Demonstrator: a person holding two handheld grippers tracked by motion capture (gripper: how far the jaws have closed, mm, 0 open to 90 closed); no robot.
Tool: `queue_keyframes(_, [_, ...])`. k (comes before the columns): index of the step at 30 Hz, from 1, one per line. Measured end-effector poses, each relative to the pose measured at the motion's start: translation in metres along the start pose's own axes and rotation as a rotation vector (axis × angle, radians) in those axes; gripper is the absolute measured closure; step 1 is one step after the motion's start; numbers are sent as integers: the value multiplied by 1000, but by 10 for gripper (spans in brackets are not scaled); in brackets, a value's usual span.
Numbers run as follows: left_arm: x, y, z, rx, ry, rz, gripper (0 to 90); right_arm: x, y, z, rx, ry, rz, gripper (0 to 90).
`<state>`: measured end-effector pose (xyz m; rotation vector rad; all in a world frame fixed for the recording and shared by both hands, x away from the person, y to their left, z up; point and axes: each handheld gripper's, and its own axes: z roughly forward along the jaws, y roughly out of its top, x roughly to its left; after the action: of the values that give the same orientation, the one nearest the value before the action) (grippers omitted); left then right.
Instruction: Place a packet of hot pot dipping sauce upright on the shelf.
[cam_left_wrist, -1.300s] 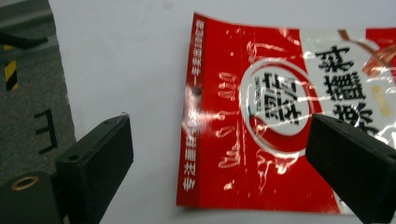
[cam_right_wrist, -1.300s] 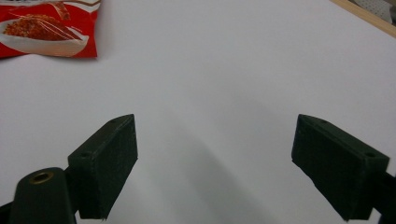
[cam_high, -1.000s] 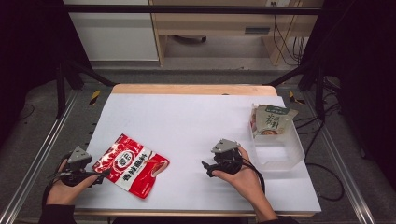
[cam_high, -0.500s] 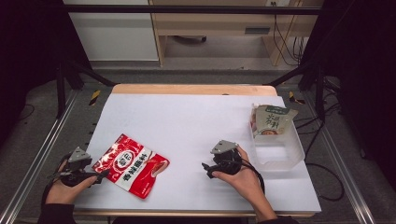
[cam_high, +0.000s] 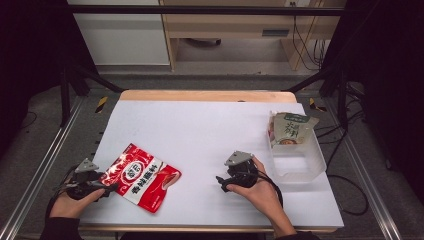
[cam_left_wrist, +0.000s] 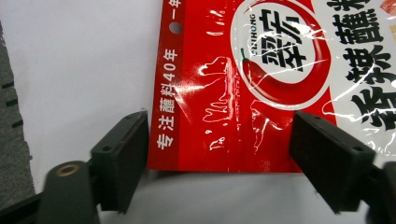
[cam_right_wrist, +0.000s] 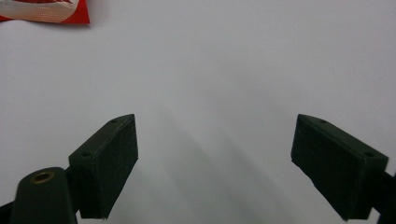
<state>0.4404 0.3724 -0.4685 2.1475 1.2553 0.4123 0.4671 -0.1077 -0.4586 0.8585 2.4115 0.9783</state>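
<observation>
A red chili-seasoning pouch (cam_high: 142, 176) with white print lies flat on the white table (cam_high: 200, 130) at the front left. My left gripper (cam_high: 107, 187) sits at the pouch's left end. In the left gripper view the pouch (cam_left_wrist: 261, 93) has its bottom edge between the two pads (cam_left_wrist: 123, 158), which stand apart from it. These jaws have just been closing, and my left gripper (cam_left_wrist: 219, 140) is still open. My right gripper (cam_high: 222, 181) rests open on bare table at the front right. Nothing lies between the right gripper (cam_right_wrist: 215, 140) pads.
A clear plastic bin (cam_high: 300, 165) stands at the table's right edge, with a green and white packet (cam_high: 289, 127) leaning in its far end. A corner of the red pouch (cam_right_wrist: 46, 11) shows at the top left of the right gripper view.
</observation>
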Motion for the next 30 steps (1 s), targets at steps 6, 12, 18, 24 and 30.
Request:
queue_keyframes(6, [1,0,-3,-19,-29,-25,271,0,0,1,5,1,-7,152])
queue_keyframes(12, [-2,3,-10,-65,-80,-56,343,0,-1,0,6,-1,-6,153])
queue_keyframes(18, [-4,5,-9,-53,-112,-58,448,0,-1,1,12,0,-18,153])
queue_keyframes(24, [-4,8,-4,2,-21,-50,663,1,0,0,4,-2,-18,156])
queue_keyframes(30, [-8,22,-4,-2,26,-4,856,1,3,-2,-4,-13,-29,157])
